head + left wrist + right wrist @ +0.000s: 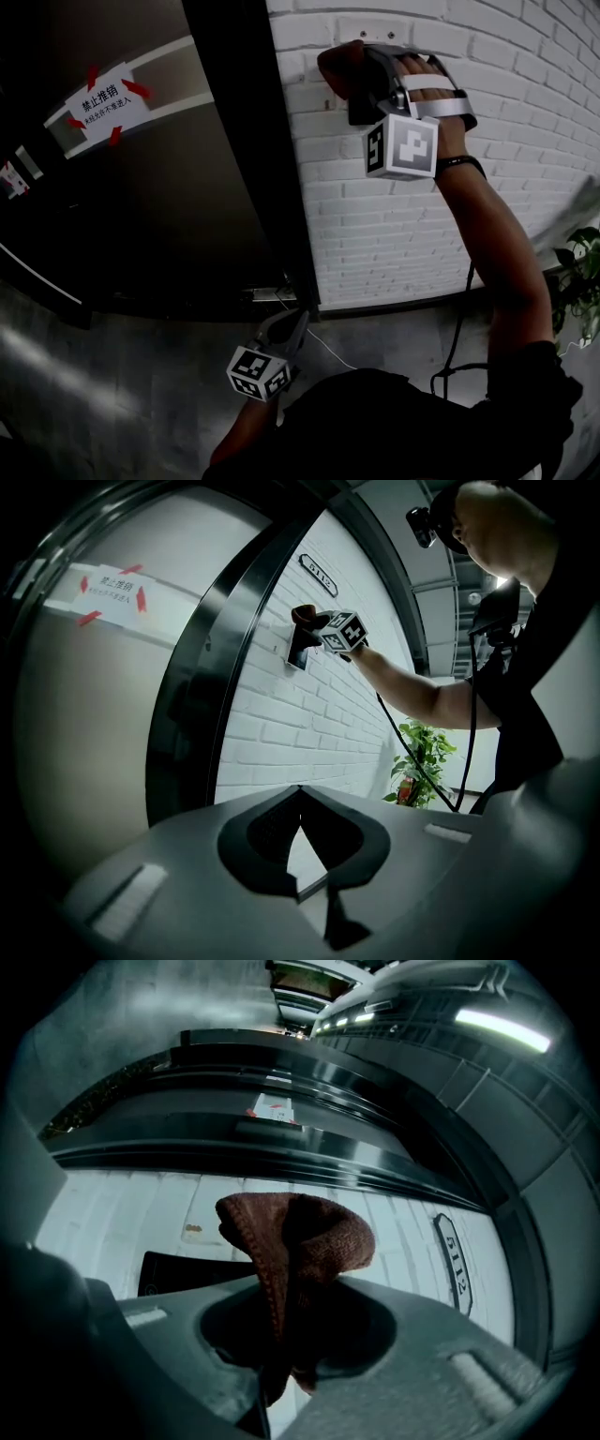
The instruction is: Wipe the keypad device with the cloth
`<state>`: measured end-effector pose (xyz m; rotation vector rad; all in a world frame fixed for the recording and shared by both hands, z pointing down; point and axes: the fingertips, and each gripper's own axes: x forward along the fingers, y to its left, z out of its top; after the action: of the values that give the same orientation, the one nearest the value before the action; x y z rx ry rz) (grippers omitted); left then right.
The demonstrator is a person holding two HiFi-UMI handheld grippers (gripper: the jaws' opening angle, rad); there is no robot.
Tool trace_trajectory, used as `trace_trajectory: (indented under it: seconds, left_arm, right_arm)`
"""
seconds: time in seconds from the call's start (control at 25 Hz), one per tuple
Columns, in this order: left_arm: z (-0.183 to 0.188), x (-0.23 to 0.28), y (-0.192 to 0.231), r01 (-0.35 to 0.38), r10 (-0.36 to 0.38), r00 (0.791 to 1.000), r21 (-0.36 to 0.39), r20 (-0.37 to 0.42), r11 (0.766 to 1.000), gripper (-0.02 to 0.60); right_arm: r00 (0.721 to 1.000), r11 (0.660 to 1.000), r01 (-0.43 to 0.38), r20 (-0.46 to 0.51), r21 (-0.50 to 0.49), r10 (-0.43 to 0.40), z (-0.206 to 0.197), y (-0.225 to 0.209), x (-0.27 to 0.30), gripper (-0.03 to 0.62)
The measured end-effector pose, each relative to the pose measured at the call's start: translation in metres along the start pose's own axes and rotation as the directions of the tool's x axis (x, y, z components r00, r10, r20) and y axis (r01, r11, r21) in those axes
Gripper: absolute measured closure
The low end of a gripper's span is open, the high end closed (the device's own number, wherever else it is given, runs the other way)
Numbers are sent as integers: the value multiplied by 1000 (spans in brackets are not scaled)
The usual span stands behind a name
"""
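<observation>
Head view: the right gripper [361, 80] is raised against a white brick wall [394, 234], its jaws closed on a reddish-brown cloth [336, 66] that is pressed to the wall near the dark door frame [281, 187]. The keypad device cannot be told apart from the gripper here. The left gripper [289, 326] hangs low by the foot of the frame, well apart from the work. A white notice [101, 101] with red arrows on the door reads "禁止推销"; its lower line is too small to read. A potted plant [581, 272] stands at the right edge.

Left gripper view: the jaws meet at their tips with nothing between them. The keypad device [297, 653] shows as a dark panel on the brick, just beside the door frame, with the cloth on its upper edge.

Right gripper view: the jaws clamp a bunched fold of knitted cloth. The device's glossy black face lies to the left of and below it. An oval number plate [452, 1260] to the right bears digits not surely readable. Bare brick lies around the panel.
</observation>
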<state>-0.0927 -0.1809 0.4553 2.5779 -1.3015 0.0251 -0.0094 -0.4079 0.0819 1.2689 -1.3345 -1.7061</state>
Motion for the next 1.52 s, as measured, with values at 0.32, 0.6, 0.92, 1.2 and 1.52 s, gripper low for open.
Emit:
trace_trajectory:
  seconds: [0.32,0.6,0.92,1.2,1.52]
  left_arm:
    - [3,0,-4,11,-11,1000,5,-5,1000,565]
    - [3,-2,-5,22,-22,1000,8,-7,1000,565]
    - [-2,-3,-5,26,-26,1000,8,-10,1000,565]
    - [-5,-4,-5,32,-32,999,8,-14,999,565]
    - [-4,-6,-5,36,-36,999,12,-11,999,565]
  right_arm:
    - [998,998,-61,-19,-9,61,-6,31,-10,525]
    - [995,995,-99,-26,0,99,-6,59,-17,525]
    - [990,990,-138,-28,20,139,-9,94,-25,525]
    - [985,985,-169,-35,38,171,-10,118,-33,525]
    - [977,975,-211,-29,66,213,-6,129,-42,525]
